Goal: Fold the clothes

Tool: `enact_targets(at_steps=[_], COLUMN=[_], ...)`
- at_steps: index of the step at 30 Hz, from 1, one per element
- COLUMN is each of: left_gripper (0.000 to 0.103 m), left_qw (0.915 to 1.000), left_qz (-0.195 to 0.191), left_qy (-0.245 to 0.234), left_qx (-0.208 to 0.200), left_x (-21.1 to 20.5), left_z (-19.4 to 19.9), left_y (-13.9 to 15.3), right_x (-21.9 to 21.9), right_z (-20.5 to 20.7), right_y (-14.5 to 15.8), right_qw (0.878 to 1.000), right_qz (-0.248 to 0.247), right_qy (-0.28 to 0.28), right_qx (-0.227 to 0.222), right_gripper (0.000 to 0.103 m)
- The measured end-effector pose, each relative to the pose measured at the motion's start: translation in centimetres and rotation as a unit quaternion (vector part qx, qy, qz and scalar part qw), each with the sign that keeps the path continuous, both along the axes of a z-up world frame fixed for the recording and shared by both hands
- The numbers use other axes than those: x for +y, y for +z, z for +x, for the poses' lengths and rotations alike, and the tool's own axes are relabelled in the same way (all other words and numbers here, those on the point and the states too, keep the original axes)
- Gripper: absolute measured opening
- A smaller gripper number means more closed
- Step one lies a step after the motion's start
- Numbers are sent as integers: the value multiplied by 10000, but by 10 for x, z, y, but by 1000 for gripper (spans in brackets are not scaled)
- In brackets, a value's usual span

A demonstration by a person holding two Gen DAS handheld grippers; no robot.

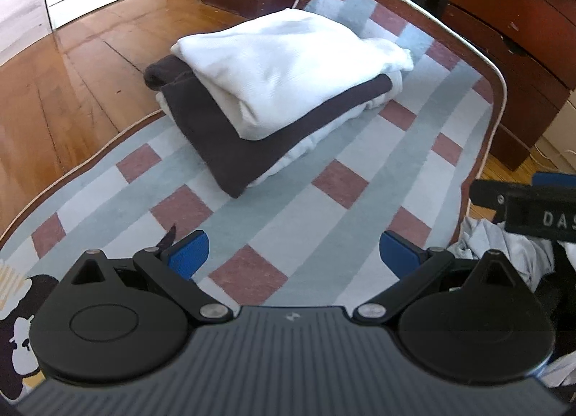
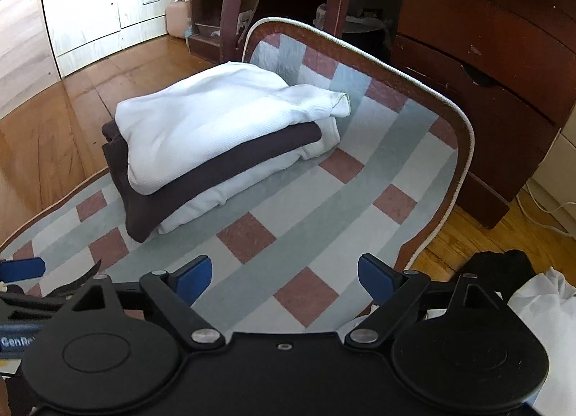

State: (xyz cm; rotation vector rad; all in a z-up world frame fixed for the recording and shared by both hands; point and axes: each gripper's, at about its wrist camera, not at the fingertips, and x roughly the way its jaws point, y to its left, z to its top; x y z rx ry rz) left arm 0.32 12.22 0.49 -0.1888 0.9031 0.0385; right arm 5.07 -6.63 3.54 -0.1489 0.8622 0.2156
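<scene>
A stack of folded clothes lies on the checked rug [image 1: 324,207] [image 2: 273,207]: a white garment [image 1: 288,67] [image 2: 219,121] on top, a dark brown garment [image 1: 212,149] [image 2: 154,196] under it, another white piece [image 2: 216,196] at the bottom. My left gripper [image 1: 293,257] hovers open over the rug, short of the stack, with nothing between its blue pads. My right gripper [image 2: 284,277] also stands open and empty, nearer than the stack. The right gripper's body shows at the right edge of the left wrist view.
A heap of unfolded clothes lies off the rug's right edge, grey-white [image 1: 504,247] and black with white [image 2: 532,290]. Dark wooden drawers [image 2: 486,74] stand at the back right, white drawers [image 2: 108,2] at the back left. Wood floor [image 1: 72,85] surrounds the rug.
</scene>
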Motion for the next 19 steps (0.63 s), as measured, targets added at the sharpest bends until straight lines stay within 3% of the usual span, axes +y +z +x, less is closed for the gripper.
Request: enact_targets(at_steps=[5, 19], left_gripper=[103, 103], left_qw=[9999, 9997], left_qz=[87, -111], left_qy=[-69, -214], left_qx=[-51, -49], left_x=[-2, 2], left_z=[-3, -7], left_y=[2, -1], right_x=[4, 18], right_z=[-1, -8], right_y=[-1, 5], right_qw=[10000, 9994], right_qz=[-38, 17], right_qy=[38, 323], right_qx=[25, -98], right_gripper=[91, 91])
